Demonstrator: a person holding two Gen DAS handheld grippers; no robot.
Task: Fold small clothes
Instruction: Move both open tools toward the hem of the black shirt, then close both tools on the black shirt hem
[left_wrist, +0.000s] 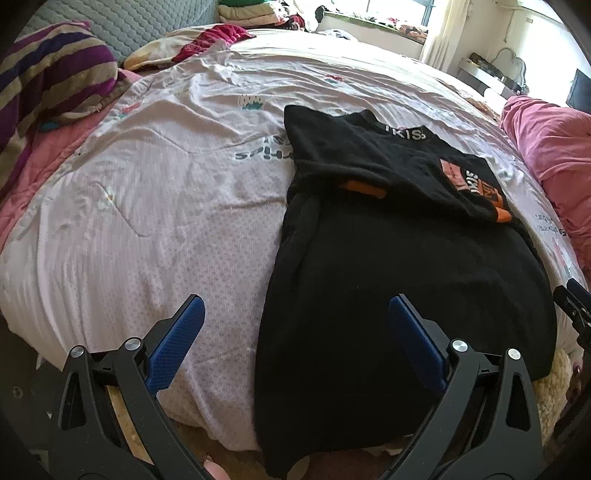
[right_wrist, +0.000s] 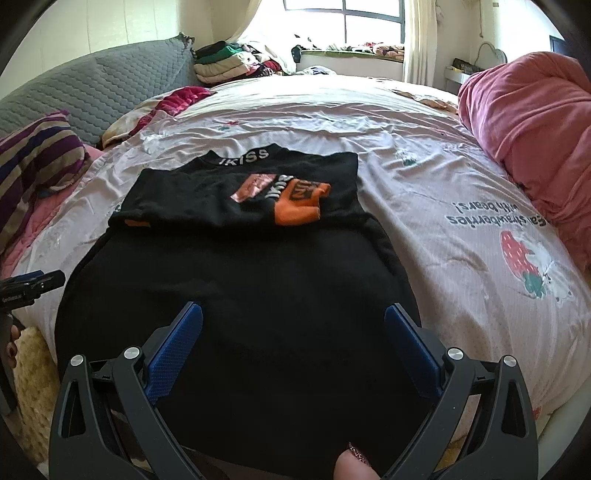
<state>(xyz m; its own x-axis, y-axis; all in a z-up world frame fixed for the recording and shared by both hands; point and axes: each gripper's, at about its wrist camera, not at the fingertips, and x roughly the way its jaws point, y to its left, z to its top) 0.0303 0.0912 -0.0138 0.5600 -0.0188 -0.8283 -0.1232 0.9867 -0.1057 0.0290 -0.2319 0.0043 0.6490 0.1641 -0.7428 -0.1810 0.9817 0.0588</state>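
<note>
A black top with orange sleeve cuffs and white letters on its collar lies flat on the bed, its sleeves folded across the chest. My left gripper is open above the top's near left hem, one blue pad over the sheet and the other over the cloth. In the right wrist view the same top fills the middle, and my right gripper is open over its near hem with nothing between the pads. Each gripper's tip shows at the edge of the other's view, the left gripper and the right gripper.
The bed sheet is pale pink with strawberry prints. A pink blanket is heaped at the right. A striped pillow lies at the left by a grey headboard. Folded clothes are stacked near the window.
</note>
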